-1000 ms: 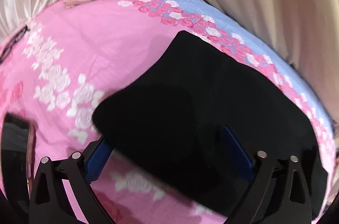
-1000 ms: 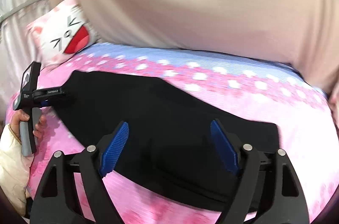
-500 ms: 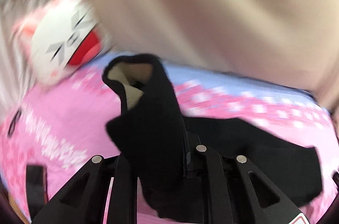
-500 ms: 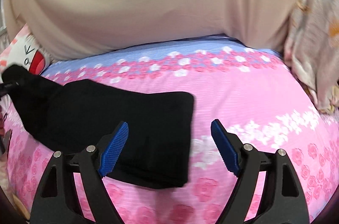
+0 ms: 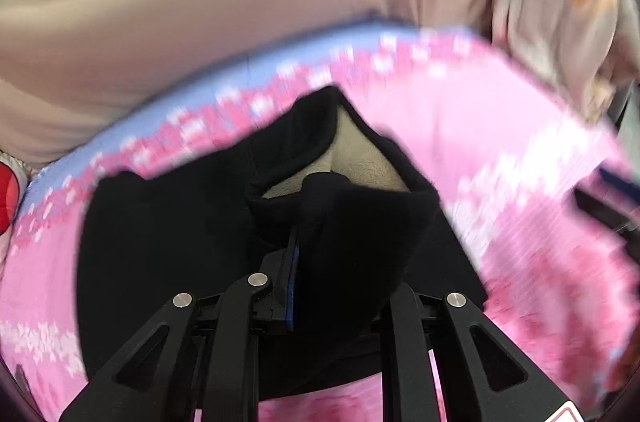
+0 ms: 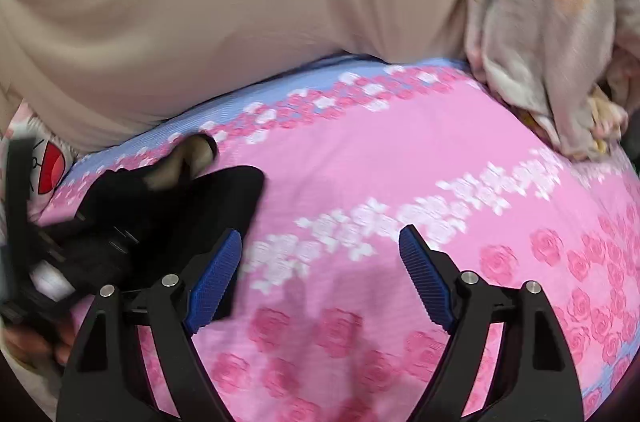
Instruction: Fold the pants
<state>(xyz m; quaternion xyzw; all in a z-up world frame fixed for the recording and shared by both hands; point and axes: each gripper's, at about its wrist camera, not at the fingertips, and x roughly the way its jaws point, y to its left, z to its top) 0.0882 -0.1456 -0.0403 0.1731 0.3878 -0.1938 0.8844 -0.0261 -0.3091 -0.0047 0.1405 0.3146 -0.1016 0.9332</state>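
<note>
**Black pants mid-fold on the pink bed**

Left wrist view first: my left gripper [image 5: 316, 254] is pinching a bunched-up part of the black pants [image 5: 168, 242]. The log of my fingers says the jaws are easing open a hair, but the fabric is clearly still clamped between them, draped over the right finger so I can only see the blue pad [image 5: 294, 286] on the left one. The beige fleecy lining [image 5: 360, 158] of the pants shows where the cloth gapes open just past the tips. The rest of the pants lies on the pink rose bedsheet [image 5: 500, 150], which is pretty blurred here. Behind it a beige curtain [image 5: 200, 2].

Right wrist view: my right gripper [image 6: 320, 270] is spread wide with nothing between the pads, hovering over bare pink bedsheet [image 6: 400, 150]. The pants [image 6: 192, 206] sit off to its left, with the left gripper [image 6: 80, 250] buried in them, mostly blur. A crumpled pale floral blanket [image 6: 540, 42] rests at the far right of the bed, and a cartoon-face pillow [image 6: 50, 166] peeks in at the far left.

No containers anywhere, just bedding.
</note>
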